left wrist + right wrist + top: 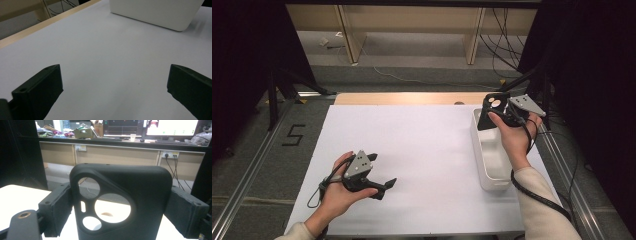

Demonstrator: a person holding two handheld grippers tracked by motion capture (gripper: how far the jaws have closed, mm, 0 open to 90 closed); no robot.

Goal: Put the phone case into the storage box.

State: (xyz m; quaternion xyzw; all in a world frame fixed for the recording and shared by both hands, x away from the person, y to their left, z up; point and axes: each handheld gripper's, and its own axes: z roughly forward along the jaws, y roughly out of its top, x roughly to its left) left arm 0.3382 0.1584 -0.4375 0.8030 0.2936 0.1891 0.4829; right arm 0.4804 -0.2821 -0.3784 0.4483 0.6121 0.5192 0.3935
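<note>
Phone case (120, 202) above bin (486, 165) rim

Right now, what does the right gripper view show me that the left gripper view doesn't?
Right gripper view: the black phone case, upright with its camera cut-outs, pressed between that gripper's two jaws; behind it, a desk with monitors and wall sockets.

Left gripper view: the left gripper, its jaws wide apart with nothing between them, and the white bin's outer wall ahead.

Both: the white table surface and the light wooden furniture behind it.
</note>
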